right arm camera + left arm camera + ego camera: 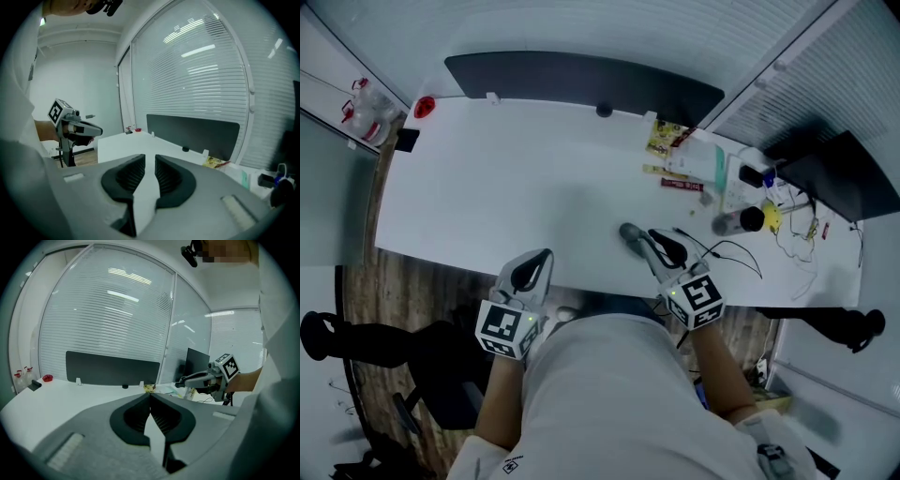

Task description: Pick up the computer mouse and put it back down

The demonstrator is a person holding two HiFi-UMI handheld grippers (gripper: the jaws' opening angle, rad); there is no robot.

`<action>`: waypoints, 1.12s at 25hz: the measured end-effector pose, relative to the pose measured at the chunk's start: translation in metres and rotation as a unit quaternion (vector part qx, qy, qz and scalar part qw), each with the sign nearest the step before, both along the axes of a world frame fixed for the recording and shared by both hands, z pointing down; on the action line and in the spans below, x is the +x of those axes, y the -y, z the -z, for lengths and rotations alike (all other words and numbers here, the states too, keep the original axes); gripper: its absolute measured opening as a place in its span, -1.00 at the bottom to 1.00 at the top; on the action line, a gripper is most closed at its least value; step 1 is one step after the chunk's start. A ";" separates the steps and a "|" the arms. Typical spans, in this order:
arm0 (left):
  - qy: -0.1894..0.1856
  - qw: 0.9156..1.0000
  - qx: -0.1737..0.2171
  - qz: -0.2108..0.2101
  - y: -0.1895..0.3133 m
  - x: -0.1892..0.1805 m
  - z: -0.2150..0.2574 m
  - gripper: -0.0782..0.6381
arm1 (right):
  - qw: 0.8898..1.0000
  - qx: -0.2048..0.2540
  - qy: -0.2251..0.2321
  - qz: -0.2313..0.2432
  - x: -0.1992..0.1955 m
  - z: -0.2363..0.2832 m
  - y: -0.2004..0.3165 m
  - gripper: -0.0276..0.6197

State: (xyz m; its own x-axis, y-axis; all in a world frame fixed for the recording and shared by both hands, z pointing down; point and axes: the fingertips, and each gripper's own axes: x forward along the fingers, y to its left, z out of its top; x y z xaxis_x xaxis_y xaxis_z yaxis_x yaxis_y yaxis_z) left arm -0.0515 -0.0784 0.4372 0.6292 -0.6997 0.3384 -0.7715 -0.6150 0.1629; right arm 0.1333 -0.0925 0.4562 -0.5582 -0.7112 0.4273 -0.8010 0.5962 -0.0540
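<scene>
In the head view a grey rounded body (630, 232) lies on the white table (516, 187) near its front edge; I take it for the computer mouse but cannot be sure. My right gripper (654, 236) hovers just right of it. In the right gripper view its jaws (150, 159) stand a narrow gap apart with nothing between them. My left gripper (546, 255) hangs over the table's front edge. Its tips (150, 397) meet and hold nothing. Each gripper view shows the other gripper: the right one (182, 380), the left one (96, 130). Neither shows the mouse.
Snack packets (667, 141), a dark bottle (739, 221) and loose cables (792, 230) crowd the table's right end beside a black monitor (839, 173). A dark screen panel (581, 80) runs along the far edge. A red object (425, 106) sits at the far left corner.
</scene>
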 end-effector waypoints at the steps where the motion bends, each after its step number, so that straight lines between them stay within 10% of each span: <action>1: -0.003 1.000 0.003 -0.001 0.001 0.001 0.002 -0.76 | 1.000 0.005 0.001 0.001 -0.001 0.006 -0.001 -0.70; 28: -0.024 0.999 0.035 0.004 0.008 0.008 0.025 -0.76 | 0.998 0.060 -0.004 0.003 -0.005 0.060 -0.011 -0.70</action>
